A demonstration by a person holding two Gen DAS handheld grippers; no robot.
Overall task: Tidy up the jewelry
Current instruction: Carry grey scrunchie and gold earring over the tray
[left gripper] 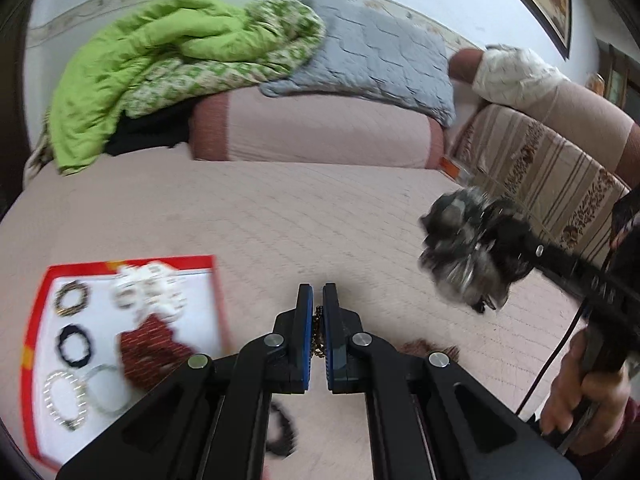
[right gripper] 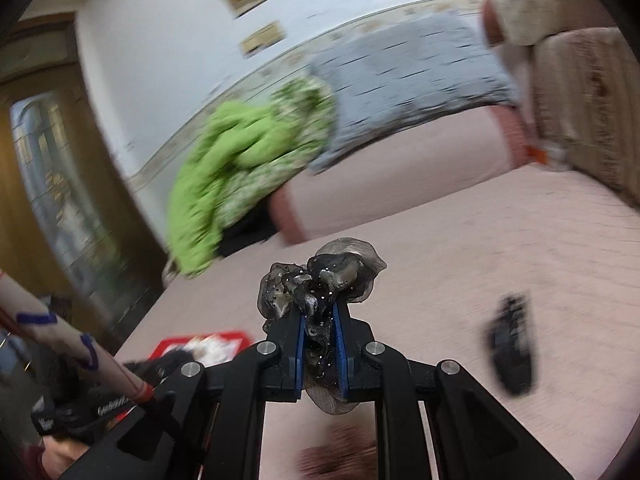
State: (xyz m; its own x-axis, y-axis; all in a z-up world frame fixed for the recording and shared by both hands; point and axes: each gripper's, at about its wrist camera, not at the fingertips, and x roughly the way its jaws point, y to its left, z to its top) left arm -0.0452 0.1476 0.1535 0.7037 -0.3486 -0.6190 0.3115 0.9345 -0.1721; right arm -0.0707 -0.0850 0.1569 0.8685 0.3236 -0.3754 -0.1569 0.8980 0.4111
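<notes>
My left gripper (left gripper: 318,292) is shut on a thin gold chain (left gripper: 318,334) that hangs between its blue pads, above the pink bed cover. A red-rimmed white tray (left gripper: 36,360) lies at the lower left with several bracelets, a black scrunchie (left gripper: 74,345), a dark red scrunchie (left gripper: 150,350) and white pieces in it. My right gripper (right gripper: 320,312) is shut on a grey-black sheer scrunchie (right gripper: 324,276) and holds it in the air; it also shows at the right of the left wrist view (left gripper: 464,252).
A black item (right gripper: 512,354) lies on the cover to the right. A brown item (right gripper: 340,454) lies near the bottom. Another black band (left gripper: 282,430) lies under the left gripper. Green and grey quilts (left gripper: 180,52) and pillows are piled at the back.
</notes>
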